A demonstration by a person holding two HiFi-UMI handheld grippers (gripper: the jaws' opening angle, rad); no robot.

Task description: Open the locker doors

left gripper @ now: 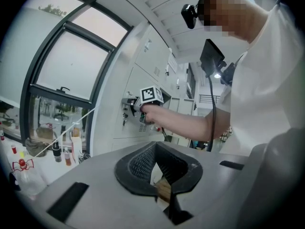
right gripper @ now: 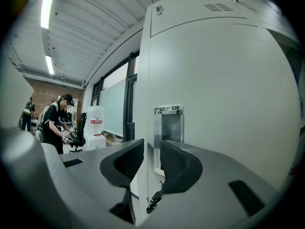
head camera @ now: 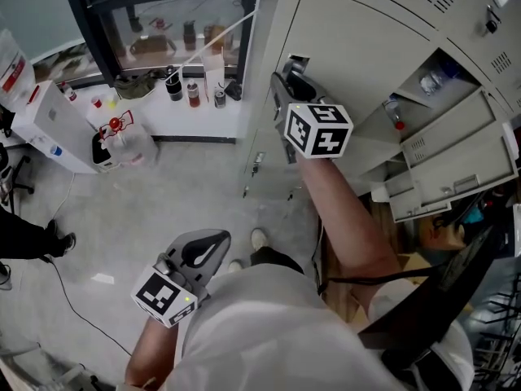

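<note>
Beige painted sheet metal forms the locker bank (head camera: 269,137); its panels are flat and smooth, with louvred vent slots near the top corners. The locker door (head camera: 366,47) under work is the large upper-left panel; it lies flush with the cabinet front. A bright metal recessed handle (head camera: 295,60) sits near its left edge.

The right gripper (head camera: 286,76) is raised to that handle at arm's length. The right gripper view shows its ribbed black jaws standing narrowly apart, nothing clamped; the cabinet's corner line runs through the gap, and the right jaw overlaps the lower part of the handle. Contact with the handle cannot be confirmed. The left gripper (head camera: 218,238) hangs low beside the person's body, well apart from the lockers; the left gripper view shows its jaw tips together and nothing between them.

The floor (head camera: 163,194) is pale grey and speckled; a white sill (head camera: 163,119) under a dark-framed window (left gripper: 62,66) carries small bottles; a clear water jug (head camera: 130,145) stands on the floor below.

Only the head view shows the opened doors (head camera: 456,149) at the right of the bank, hanging ajar over shelves with a red-capped bottle (head camera: 394,112). Only the right gripper view shows a small key (right gripper: 152,202) hanging below the handle, a ceiling strip light (right gripper: 46,8), a brick wall (right gripper: 43,92) and a second person (right gripper: 57,123) in dark clothes.
</note>
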